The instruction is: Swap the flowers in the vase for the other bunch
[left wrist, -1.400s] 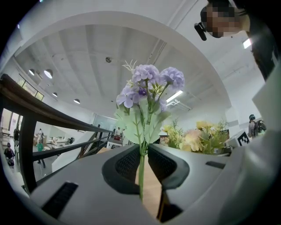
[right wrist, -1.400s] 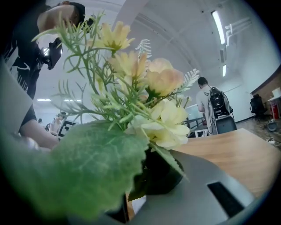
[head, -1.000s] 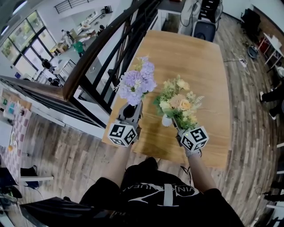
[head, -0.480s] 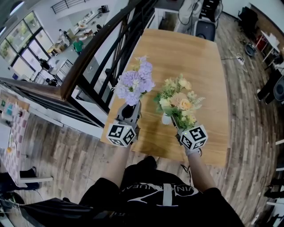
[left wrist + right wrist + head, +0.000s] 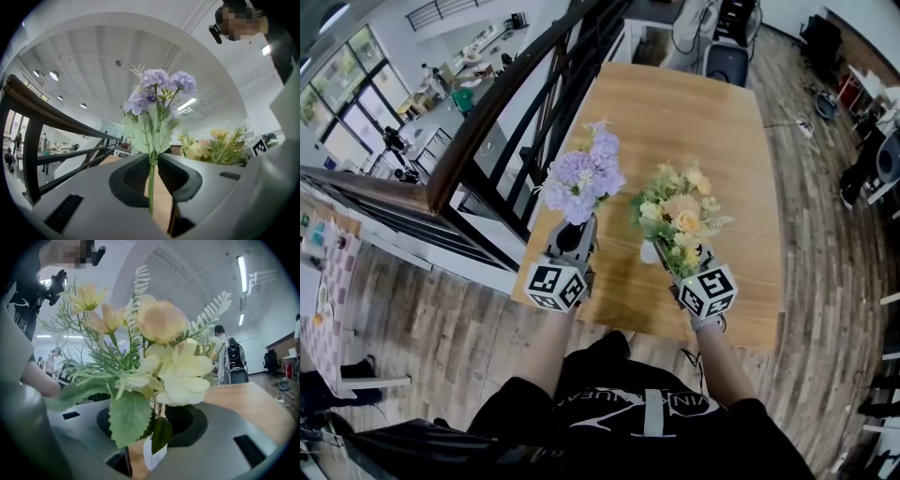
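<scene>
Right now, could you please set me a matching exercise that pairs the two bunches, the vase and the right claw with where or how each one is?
Things:
1. purple bunch
2. yellow bunch
3. vase
4. right claw

Places and states:
A. white, standing on the wooden table
B. open
C. clamped by its stem in the left claw
D. stems down in the vase

Pairs: 1-C, 2-D, 3-A, 4-B.

The right claw's jaws have just been opening, and the yellow bunch's stems stand between them.
</scene>
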`<state>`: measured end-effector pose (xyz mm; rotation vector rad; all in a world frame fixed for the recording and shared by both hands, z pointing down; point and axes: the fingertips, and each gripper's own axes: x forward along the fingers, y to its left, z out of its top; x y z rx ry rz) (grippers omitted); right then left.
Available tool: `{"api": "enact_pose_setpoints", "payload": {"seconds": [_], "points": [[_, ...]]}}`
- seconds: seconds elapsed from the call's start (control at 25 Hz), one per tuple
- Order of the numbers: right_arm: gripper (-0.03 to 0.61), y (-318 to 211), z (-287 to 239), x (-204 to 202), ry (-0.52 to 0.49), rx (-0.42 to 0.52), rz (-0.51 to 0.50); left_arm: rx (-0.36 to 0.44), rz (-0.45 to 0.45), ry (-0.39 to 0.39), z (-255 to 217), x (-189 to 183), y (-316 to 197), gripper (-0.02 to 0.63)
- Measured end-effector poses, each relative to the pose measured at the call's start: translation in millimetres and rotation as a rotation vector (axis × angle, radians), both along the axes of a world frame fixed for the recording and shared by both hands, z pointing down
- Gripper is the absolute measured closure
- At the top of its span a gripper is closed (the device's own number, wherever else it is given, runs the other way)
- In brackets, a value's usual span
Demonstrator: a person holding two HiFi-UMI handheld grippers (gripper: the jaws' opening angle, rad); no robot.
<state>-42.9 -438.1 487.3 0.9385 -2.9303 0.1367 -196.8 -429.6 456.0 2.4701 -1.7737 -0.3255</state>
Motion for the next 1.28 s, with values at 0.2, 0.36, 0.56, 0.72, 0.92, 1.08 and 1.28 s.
{"api": "enact_pose_setpoints", "payload": {"seconds": [0.2,0.36,0.56,0.72,0.92,1.08,1.28], "points": [[0.408,1.7,-1.9,4.1,0.023,-0.003,0.0,0.004,0.008,0.007,-2.5,5.9,-1.7,0.554],[0.407,7.6,-0.1,8.9,0.026,-0.014,0.009,0.007,0.015,0.013,-2.0,10.0,3.4,0.554],[0.405,11.1,1.0,15.4,0.035,-0.018,0.02,0.012,0.017,0.016,-3.3,13.2,6.0,0.554],[0.405,10.6,0.2,19.3,0.03,-0.021,0.03,0.015,0.02,0.019,-3.7,15.2,4.7,0.554],[0.405,16.3,1.8,26.6,0.031,-0.042,0.038,0.018,0.026,0.022,-6.6,21.9,11.1,0.554],[0.405,16.6,5.0,28.7,0.03,-0.053,0.037,0.017,0.023,0.022,-5.5,21.9,12.7,0.554],[0.405,22.0,9.2,31.4,0.035,-0.068,0.037,0.019,0.017,0.023,-6.2,21.8,18.3,0.554]]}}
